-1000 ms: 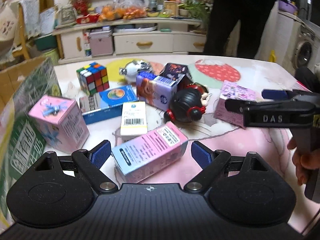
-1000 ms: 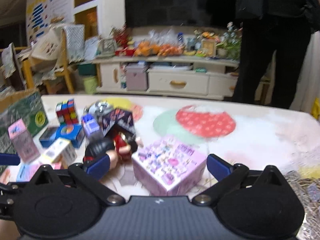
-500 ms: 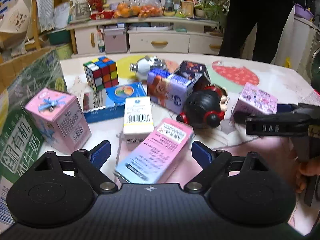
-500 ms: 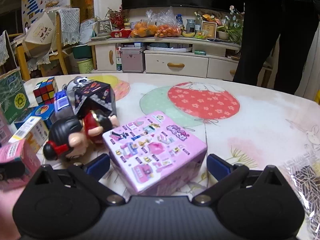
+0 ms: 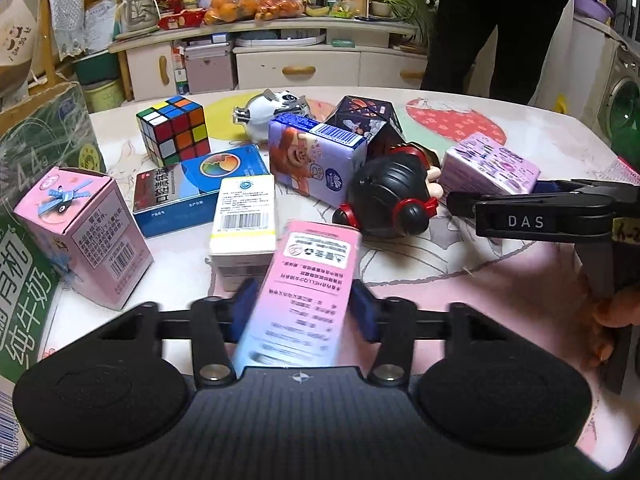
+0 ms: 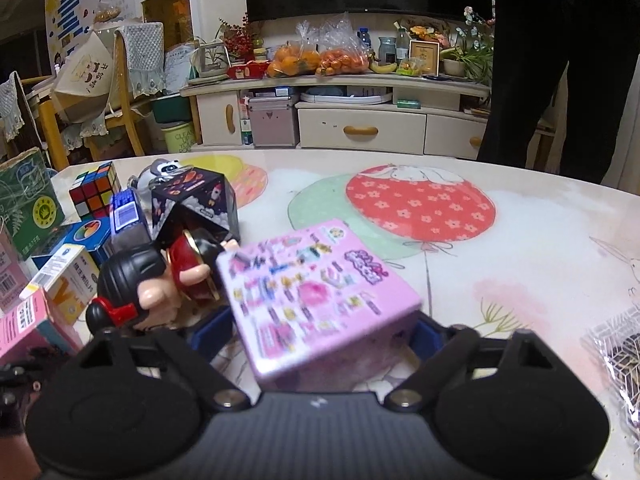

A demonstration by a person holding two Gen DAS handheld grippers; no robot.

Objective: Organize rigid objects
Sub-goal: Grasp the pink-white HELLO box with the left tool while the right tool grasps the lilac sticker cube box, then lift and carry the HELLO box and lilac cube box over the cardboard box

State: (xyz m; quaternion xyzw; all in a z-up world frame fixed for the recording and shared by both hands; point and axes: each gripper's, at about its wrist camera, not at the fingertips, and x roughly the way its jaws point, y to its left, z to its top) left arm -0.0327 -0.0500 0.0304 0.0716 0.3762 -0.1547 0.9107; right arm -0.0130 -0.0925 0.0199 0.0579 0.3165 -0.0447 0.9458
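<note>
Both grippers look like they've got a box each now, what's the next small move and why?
Probably lift both straight up a little. The left gripper has just closed on the pink-blue carton, the right gripper on the purple sticker box. The doll and white barcode box crowd them, so sliding sideways risks knocking those.

the near end of the long pink-and-blue cardboard box point(image 5: 304, 300) is blurred and hidden behind the left hand-held gripper point(image 5: 305, 312). the square lilac printed box point(image 6: 320, 300) is smeared, its print unreadable. the green milk carton point(image 5: 36, 216) at the tabletop's left edge is cut off. the crinkled clear wrapper point(image 6: 620, 352) is cropped too.
</note>
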